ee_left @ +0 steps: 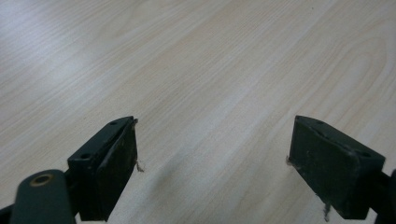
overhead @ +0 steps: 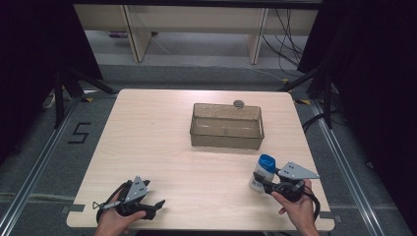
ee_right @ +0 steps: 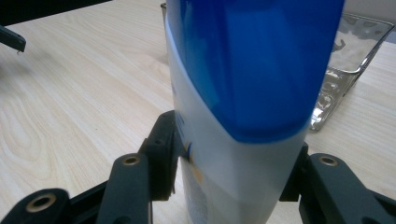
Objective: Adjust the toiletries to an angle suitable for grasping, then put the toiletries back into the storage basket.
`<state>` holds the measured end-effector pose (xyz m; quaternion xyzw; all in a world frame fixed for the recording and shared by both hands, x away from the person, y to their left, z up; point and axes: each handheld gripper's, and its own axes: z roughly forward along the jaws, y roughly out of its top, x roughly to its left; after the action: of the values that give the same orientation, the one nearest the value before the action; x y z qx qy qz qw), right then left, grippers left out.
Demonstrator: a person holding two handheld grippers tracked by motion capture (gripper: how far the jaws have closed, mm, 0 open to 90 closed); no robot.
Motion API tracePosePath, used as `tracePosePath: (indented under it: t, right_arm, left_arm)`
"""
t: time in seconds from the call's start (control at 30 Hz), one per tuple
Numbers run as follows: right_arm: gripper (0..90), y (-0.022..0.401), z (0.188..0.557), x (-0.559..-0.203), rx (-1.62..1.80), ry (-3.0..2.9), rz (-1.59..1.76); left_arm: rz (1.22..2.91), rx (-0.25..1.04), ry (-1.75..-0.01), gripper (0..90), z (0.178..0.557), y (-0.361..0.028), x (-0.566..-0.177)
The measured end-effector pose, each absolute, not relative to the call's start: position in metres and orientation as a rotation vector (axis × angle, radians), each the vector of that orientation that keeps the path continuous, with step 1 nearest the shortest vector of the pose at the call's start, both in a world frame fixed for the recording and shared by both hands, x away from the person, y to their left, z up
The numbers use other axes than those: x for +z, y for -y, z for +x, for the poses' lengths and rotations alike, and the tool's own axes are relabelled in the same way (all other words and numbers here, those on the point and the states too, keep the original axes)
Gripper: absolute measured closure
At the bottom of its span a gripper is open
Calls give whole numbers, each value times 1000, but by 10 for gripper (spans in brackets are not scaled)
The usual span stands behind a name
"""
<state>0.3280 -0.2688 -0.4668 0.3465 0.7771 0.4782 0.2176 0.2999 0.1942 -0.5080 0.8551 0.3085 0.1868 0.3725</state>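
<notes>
The bottle (overhead: 262, 172), standing at 5 o'clock on the table (overhead: 162, 147), is being clamped by the right gripper (overhead: 263, 183). The left gripper (overhead: 156, 205) is being held apart at 7 o'clock. The bin (overhead: 226, 126) is lying at 12 o'clock, well apart.

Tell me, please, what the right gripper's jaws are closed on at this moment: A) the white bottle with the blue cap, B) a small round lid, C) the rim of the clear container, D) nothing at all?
A: the right gripper has its jaws pressed against both sides of the white bottle with the blue cap.
</notes>
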Motion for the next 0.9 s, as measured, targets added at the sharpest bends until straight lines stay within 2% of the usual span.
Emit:
tracePosePath:
  t: [0.9]
  right_arm:
    - [538,261,339,-449,1288,-2132,1035]
  left_arm:
    - [2162,469,-789,150,297,-193,-509]
